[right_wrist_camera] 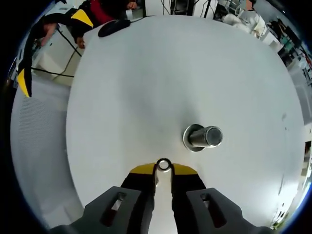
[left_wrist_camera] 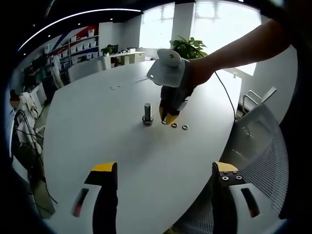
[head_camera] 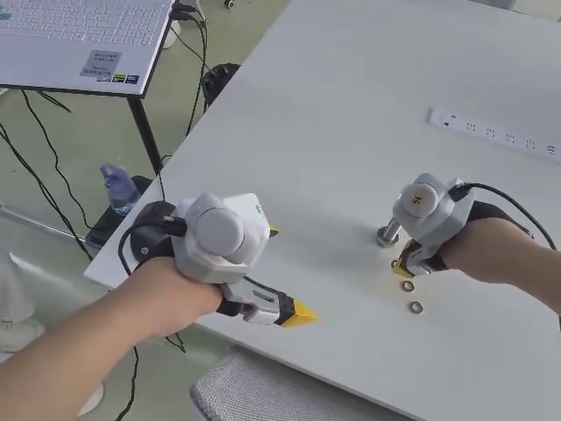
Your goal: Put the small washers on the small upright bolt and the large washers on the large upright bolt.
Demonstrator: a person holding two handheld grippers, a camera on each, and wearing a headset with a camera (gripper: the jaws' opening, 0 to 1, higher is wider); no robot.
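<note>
In the right gripper view the right gripper (right_wrist_camera: 164, 171) rises from the bottom centre, its yellow-tipped fingers (right_wrist_camera: 141, 169) clenched on a small silver metal ring washer (right_wrist_camera: 164, 164) pinched at their very ends. Just to the upper right of that washer, near but apart from it, stands the upright silver metal bolt (right_wrist_camera: 204, 137) on the white table (right_wrist_camera: 161, 73). In the head view the right gripper (head_camera: 403, 266) sits right of centre with its tips angled down close to the table (head_camera: 351, 105). The bolt (head_camera: 388, 234) is just to its left, and two more ring washers (head_camera: 408, 286) lie flat on the table just below the tips, one beneath the other. The left gripper (head_camera: 287, 272) occupies the lower left of the head view, near the table's front edge and well apart from the bolt, with its fingers released and spread wide. Its own view shows those fingers (left_wrist_camera: 105, 170) apart at the bottom. At centre are the bolt (left_wrist_camera: 147, 113), the right gripper (left_wrist_camera: 164, 119) touching down beside it, and the two loose washers (left_wrist_camera: 174, 125) to its right. A white power strip (head_camera: 495, 133) lies at the head view's upper right.
</note>
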